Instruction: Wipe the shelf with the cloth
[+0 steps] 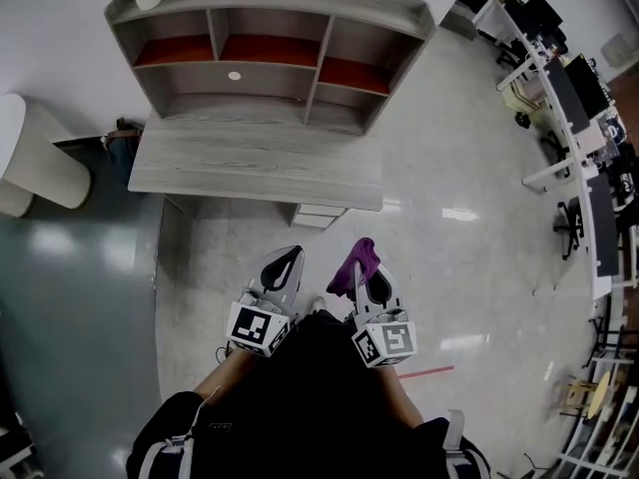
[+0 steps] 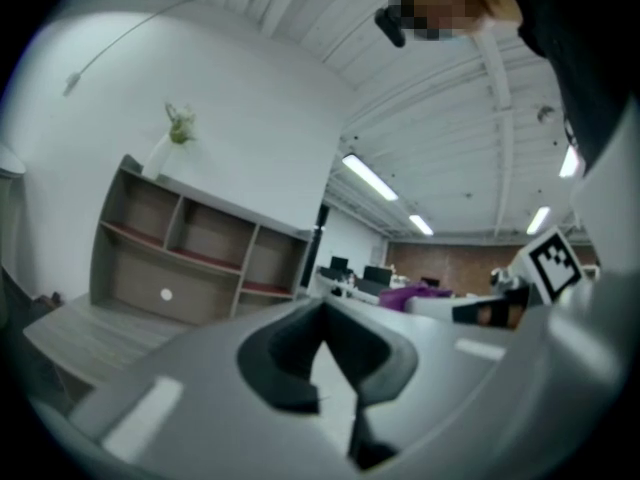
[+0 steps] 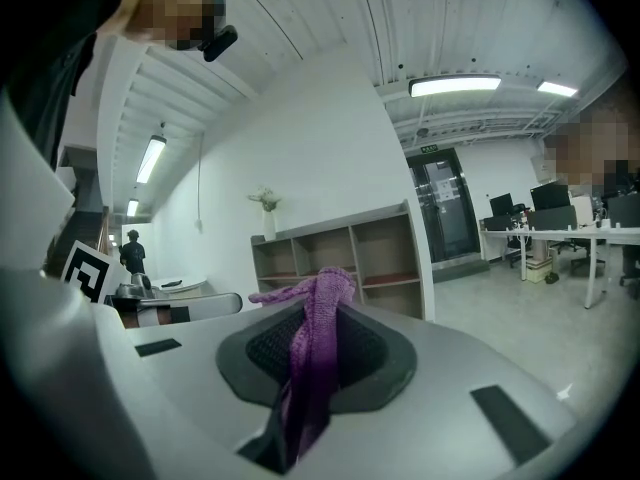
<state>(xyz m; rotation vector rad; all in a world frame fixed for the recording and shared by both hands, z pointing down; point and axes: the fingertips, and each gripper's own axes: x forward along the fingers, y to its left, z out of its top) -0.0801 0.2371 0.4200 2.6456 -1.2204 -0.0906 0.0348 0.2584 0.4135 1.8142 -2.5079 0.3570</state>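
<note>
Two tongs show near the person in the head view: the left tongs [image 1: 284, 263] and the right tongs [image 1: 363, 271]. Both are well apart from the far shelf [image 1: 270, 78], which stands on its bench [image 1: 250, 168]. In the left gripper view, the tongs are pressed together, with nothing between them. In the right gripper view, the tongs pinch the purple cloth [image 3: 316, 353], and it sticks up past their tips.

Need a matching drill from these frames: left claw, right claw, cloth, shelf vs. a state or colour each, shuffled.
1. left claw
2. right claw
3. cloth
4. shelf

A. purple
B. grey, with red boards inside
C. shut, nothing in it
D. shut on fabric

Pairs: 1-C, 2-D, 3-A, 4-B
</note>
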